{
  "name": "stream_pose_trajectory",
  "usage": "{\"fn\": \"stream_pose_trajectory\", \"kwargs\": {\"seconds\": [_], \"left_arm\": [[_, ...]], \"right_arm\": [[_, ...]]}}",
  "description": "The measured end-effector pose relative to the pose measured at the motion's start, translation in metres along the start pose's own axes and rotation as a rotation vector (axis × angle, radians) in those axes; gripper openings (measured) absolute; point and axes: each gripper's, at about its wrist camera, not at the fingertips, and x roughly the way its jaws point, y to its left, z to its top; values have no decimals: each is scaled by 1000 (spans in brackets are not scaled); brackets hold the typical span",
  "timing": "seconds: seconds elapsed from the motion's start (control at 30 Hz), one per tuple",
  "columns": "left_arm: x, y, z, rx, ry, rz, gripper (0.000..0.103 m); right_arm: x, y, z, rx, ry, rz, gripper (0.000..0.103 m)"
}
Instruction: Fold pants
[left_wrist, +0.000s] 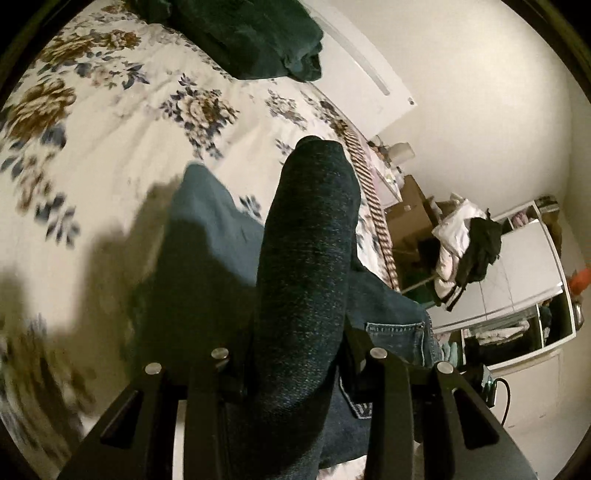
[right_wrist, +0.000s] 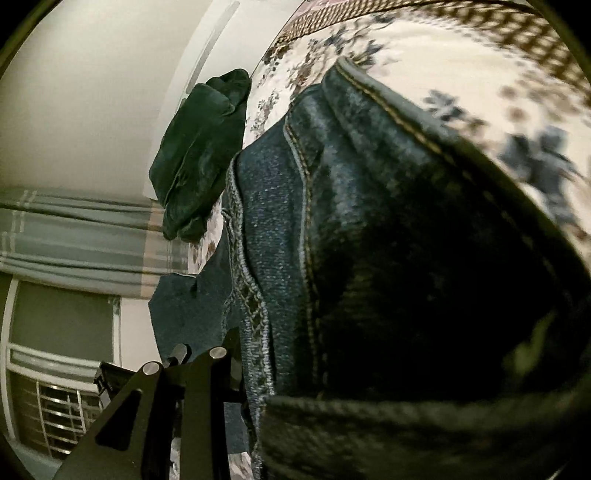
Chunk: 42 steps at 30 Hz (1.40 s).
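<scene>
Dark blue jeans (left_wrist: 306, 266) hang from my left gripper (left_wrist: 295, 369), which is shut on a thick fold of denim that rises between its jaws; the fingertips are hidden by the cloth. More of the jeans, with a back pocket (left_wrist: 399, 332), trails over the floral bedspread (left_wrist: 110, 129). In the right wrist view the jeans (right_wrist: 369, 221) fill the frame, with seams and waistband close up. My right gripper (right_wrist: 295, 369) is shut on the denim; its right finger is hidden under the fabric.
A folded dark green garment (left_wrist: 251, 33) lies at the far side of the bed, also in the right wrist view (right_wrist: 199, 155). Beside the bed are a cardboard box (left_wrist: 410, 210), a clothes pile (left_wrist: 465, 243) and a mirrored wardrobe (left_wrist: 524, 280). A curtain (right_wrist: 74, 236) and window are at left.
</scene>
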Motion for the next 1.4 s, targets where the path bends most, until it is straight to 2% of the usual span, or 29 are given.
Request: {"fn": "stream_pose_trajectory", "kwargs": {"seconds": [0.17, 0.3, 0.33, 0.43, 0.6, 0.73, 0.87, 0.97, 1.07, 1.17, 1.2, 1.27, 1.3, 1.37, 1.4], "left_arm": [[34, 52, 43, -43, 40, 18, 32], [56, 90, 46, -80, 90, 32, 32], [59, 95, 45, -75, 101, 38, 33], [59, 103, 41, -78, 114, 16, 35], [52, 103, 35, -88, 95, 9, 35], [46, 102, 30, -114, 75, 8, 35], [46, 97, 28, -81, 75, 44, 36], [47, 95, 28, -67, 84, 65, 37], [44, 82, 30, -13, 90, 146, 39], [38, 49, 25, 130, 89, 340, 43], [36, 42, 23, 162, 87, 381, 45], [33, 22, 14, 244, 82, 482, 60], [31, 13, 9, 273, 79, 510, 73], [24, -6, -5, 326, 71, 543, 82], [23, -11, -9, 340, 68, 552, 82]], "right_arm": [[84, 10, 31, 25, 21, -16, 36], [127, -2, 41, 43, 59, -47, 37], [133, -5, 43, 41, 72, -45, 40], [131, -16, 46, 37, 111, -48, 49], [105, -28, 46, 37, 105, -73, 53], [88, -30, 47, 26, 61, -165, 56], [70, -27, 46, -39, 17, -272, 58], [69, -27, 46, -60, 7, -350, 64], [67, -27, 46, -67, 18, -397, 73], [62, -3, 42, -185, -2, -524, 93], [60, 7, 38, -239, -17, -577, 100], [52, 30, 28, -363, -48, -674, 103], [50, 41, 22, -419, -61, -713, 103], [45, 62, 7, -531, -86, -779, 103], [44, 71, -1, -576, -91, -791, 103]]}}
